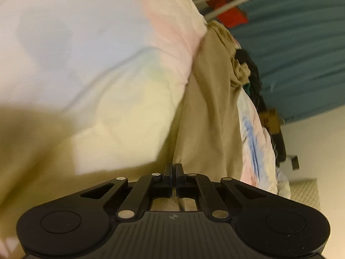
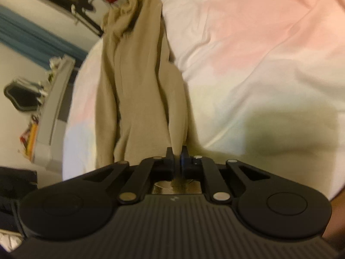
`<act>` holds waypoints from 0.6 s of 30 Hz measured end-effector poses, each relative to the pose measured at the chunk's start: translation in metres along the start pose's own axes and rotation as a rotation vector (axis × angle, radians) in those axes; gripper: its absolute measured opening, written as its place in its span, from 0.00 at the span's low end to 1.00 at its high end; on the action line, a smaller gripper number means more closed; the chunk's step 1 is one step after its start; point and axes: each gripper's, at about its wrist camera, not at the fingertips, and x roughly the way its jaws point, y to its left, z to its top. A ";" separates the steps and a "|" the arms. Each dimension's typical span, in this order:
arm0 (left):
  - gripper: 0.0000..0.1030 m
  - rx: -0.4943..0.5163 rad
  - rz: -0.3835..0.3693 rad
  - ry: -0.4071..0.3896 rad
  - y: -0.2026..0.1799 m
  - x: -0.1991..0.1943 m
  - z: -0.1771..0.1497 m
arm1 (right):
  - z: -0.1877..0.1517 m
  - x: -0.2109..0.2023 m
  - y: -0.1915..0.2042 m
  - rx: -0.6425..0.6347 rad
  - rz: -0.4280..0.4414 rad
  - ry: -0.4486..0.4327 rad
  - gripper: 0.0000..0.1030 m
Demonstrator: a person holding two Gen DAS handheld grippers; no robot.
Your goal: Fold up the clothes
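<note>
Item: tan garment (image 2: 138,86), long and creased, laid lengthwise on a pastel tie-dye bedsheet (image 2: 258,54), its far end bunched into folds.

Right gripper (image 2: 177,154): black, two-fingered, jaws closed on a pinch of the garment's near edge, cloth drawn up between the pads.

Left gripper (image 1: 174,168): black, jaws brought together at the garment's (image 1: 207,118) near end; tan cloth lies directly under the fingertips, but whether any of it is caught between them cannot be told.

Sheet, left wrist view (image 1: 86,54): pale blue, pink and yellow, blurred, on the left of the garment.

Surroundings: teal curtain (image 1: 301,43) at far right; dark clothes (image 1: 254,75) heaped just beyond the garment; a red object (image 1: 230,15) by metal tubing.
</note>
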 end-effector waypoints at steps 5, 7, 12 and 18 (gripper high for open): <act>0.05 -0.014 -0.009 0.015 0.002 0.000 0.002 | -0.002 -0.014 -0.011 0.073 0.026 -0.055 0.08; 0.26 -0.011 -0.004 0.036 0.001 0.006 0.003 | -0.001 -0.011 -0.014 0.097 0.026 -0.049 0.09; 0.46 0.013 0.012 0.069 -0.003 0.028 0.005 | -0.002 -0.004 -0.015 0.110 0.004 -0.022 0.11; 0.52 0.077 0.039 0.118 -0.014 0.046 0.007 | -0.007 0.003 -0.021 0.139 -0.053 -0.005 0.29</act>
